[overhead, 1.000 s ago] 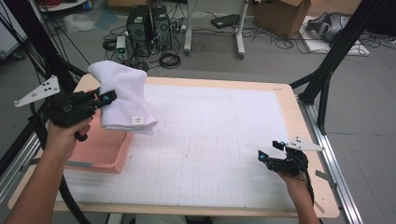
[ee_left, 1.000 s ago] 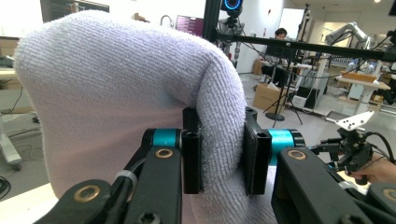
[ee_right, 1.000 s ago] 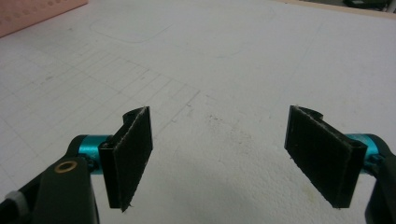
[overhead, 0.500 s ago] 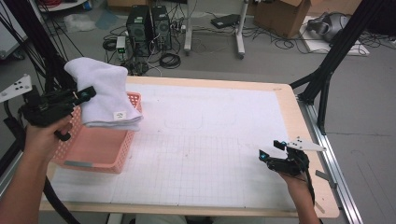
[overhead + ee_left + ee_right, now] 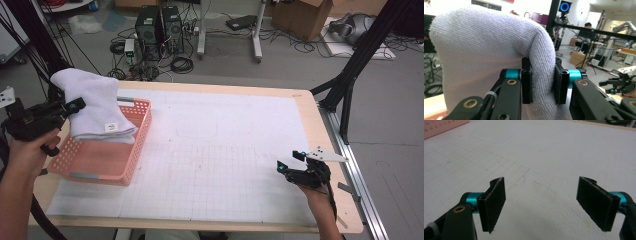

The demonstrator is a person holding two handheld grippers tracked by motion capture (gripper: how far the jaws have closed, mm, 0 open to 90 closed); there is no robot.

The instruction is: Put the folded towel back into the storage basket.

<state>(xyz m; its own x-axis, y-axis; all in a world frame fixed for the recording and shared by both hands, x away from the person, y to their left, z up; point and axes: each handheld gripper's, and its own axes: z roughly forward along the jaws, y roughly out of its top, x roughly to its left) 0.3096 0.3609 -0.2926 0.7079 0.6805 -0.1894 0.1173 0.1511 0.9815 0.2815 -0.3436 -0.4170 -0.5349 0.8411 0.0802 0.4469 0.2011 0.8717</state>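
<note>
White terry cloth, folded: a towel [image 5: 92,107] held over the far end of a pink perforated basket [image 5: 102,155] at the left of the bench [image 5: 225,150], high view; its lower edge with a small label appears to rest at the basket's rim, its upper fold bulging above the left claw [image 5: 75,106], which is clamped on it. Step in hand, by judgement: placing the towel into the basket; the next move calls for lowering it inside the walls before release, keeping the folds from spilling over the rim. Right claw [image 5: 290,164] low over the near right of the bench, well apart from the basket. Left gripper view: thick looped pile, one fold pinched tight between both pads [image 5: 527,86], cloth draping over the top. Right gripper view: right claw [image 5: 546,205] spread wide, holding nothing, white gridded bench surface [image 5: 544,157] beneath, corner of the pink basket [image 5: 441,127] far off.
</note>
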